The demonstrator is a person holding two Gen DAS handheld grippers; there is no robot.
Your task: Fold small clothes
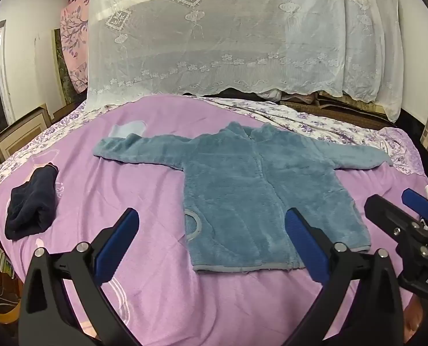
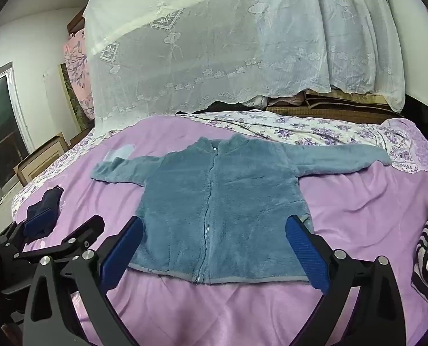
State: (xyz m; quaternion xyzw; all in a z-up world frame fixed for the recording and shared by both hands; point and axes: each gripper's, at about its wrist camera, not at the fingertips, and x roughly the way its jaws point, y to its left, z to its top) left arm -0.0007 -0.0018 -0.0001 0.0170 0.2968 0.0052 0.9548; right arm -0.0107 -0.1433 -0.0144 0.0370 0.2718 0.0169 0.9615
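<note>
1. Left gripper (image 1: 212, 238) jaws spread wide, nothing between the pads; it hangs over the near hem of the jacket. Right gripper (image 2: 214, 245) same: wide apart, empty, hovering over the hem.
2. Blue fleece jacket (image 1: 242, 184) lies flat, front up, zipped, on the purple blanket (image 1: 121, 187). Collar at the far side, hem at the near side, both sleeves stretched out left and right.
3. Handling, my read: light, thick pile, fully limp. No stiffness, so it drapes and sags wherever it isn't supported. Fleece should grip the pads well; slipping is unlikely. Not fragile.
4. Risk: fleece may cling to the blanket, so a pinch that goes too deep could lift the blanket too. Pinch only the jacket layers.
5. Grab points: left sleeve cuff (image 1: 100, 148) for my left gripper, right sleeve cuff (image 2: 382, 155) for my right. Fold each sleeve across the chest, then take the two hem corners and carry them toward the collar.
6. Zipper (image 2: 209, 201) runs down the centre; it's the only firm line, so fold across it, not along it.
7. Dark rolled garment (image 1: 30, 201) sits well apart at the left, out of the way.
</note>
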